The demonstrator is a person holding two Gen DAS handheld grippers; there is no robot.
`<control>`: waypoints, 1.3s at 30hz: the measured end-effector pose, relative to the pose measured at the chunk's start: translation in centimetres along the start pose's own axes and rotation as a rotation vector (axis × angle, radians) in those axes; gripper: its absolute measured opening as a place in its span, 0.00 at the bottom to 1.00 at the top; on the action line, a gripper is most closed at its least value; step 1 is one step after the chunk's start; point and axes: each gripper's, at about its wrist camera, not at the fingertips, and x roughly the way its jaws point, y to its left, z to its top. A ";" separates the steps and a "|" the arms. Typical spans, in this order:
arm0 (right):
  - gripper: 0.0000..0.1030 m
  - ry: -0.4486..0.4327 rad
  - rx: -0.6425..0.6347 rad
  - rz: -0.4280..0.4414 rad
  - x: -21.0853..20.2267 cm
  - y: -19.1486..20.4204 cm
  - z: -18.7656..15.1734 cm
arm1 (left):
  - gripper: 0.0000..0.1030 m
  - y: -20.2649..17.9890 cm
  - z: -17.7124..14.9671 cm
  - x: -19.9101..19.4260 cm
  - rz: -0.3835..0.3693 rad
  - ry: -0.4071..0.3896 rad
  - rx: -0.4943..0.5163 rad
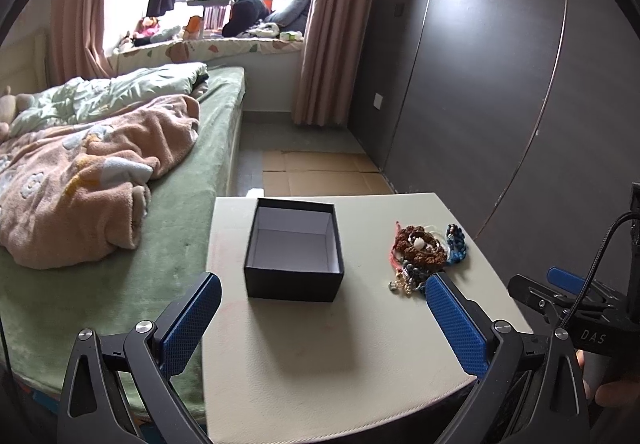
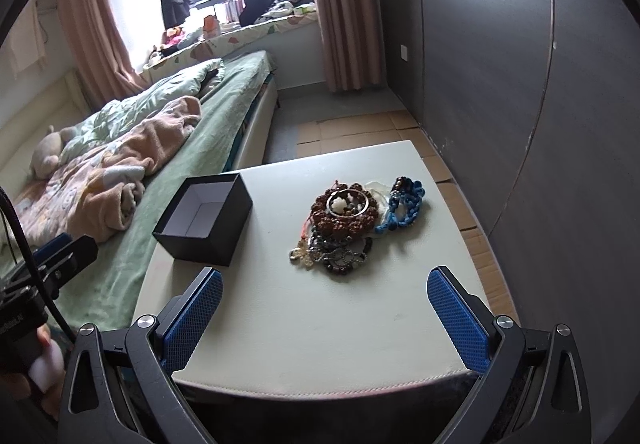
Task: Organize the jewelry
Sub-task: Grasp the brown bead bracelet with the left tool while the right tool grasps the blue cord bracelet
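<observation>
An open, empty black box [image 1: 294, 248] with a white inside stands on the pale bedside table [image 1: 320, 356]; it also shows in the right wrist view [image 2: 204, 217]. A pile of jewelry [image 2: 348, 222] lies to its right: brown bead bracelets, a metal bangle, a blue braided bracelet [image 2: 404, 207], dark beads. The pile also shows in the left wrist view [image 1: 424, 252]. My left gripper [image 1: 320, 308] is open and empty, just before the box. My right gripper [image 2: 324, 304] is open and empty, just before the pile.
A bed [image 1: 120, 203] with a green sheet and a pink blanket touches the table's left side. A dark wardrobe wall [image 2: 520, 83] stands to the right. Cardboard sheets [image 1: 320, 171] lie on the floor beyond the table. The right gripper shows at the left wrist view's right edge [image 1: 568, 296].
</observation>
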 end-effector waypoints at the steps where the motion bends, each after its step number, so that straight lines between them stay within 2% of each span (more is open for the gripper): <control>1: 1.00 0.000 0.005 -0.006 0.1 -0.1 0.1 | 0.99 -0.1 0.1 0.3 -0.001 0.004 -0.006; 5: 1.00 0.002 0.053 0.004 0.2 -1.2 1.0 | 0.99 -0.5 0.5 1.6 -0.009 0.017 -0.024; 13: 1.00 0.006 0.202 0.040 1.6 -4.1 3.0 | 0.94 -2.0 1.6 5.2 -0.095 0.058 -0.035; 21: 0.99 0.058 0.338 0.085 4.6 -6.5 4.0 | 0.91 -3.4 2.1 8.8 -0.143 0.109 -0.048; 23: 0.99 0.078 0.370 0.074 5.4 -7.2 4.0 | 0.86 -3.9 2.2 9.5 -0.161 0.117 -0.042; 27: 0.99 0.098 0.438 0.107 6.5 -8.4 4.1 | 0.76 -4.9 2.2 11.0 -0.183 0.129 -0.034; 28: 0.99 0.100 0.450 0.110 6.7 -8.6 4.2 | 0.69 -5.3 2.3 11.5 -0.181 0.132 -0.029; 33: 0.99 0.106 0.470 0.102 7.8 -8.8 4.6 | 0.63 -6.3 2.3 13.3 -0.187 0.152 -0.018; 36: 0.89 0.118 0.494 0.119 8.7 -9.1 4.7 | 0.59 -6.7 2.3 14.7 -0.201 0.182 -0.025; 37: 0.80 0.124 0.502 0.124 9.0 -9.3 4.7 | 0.59 -6.9 2.2 15.3 -0.205 0.194 -0.026; 38: 0.75 0.135 0.513 0.131 9.5 -9.4 4.7 | 0.58 -6.9 2.3 15.6 -0.207 0.202 -0.027; 39: 0.75 0.150 0.532 0.141 10.2 -9.8 4.7 | 0.57 -7.0 2.2 16.0 -0.206 0.209 -0.026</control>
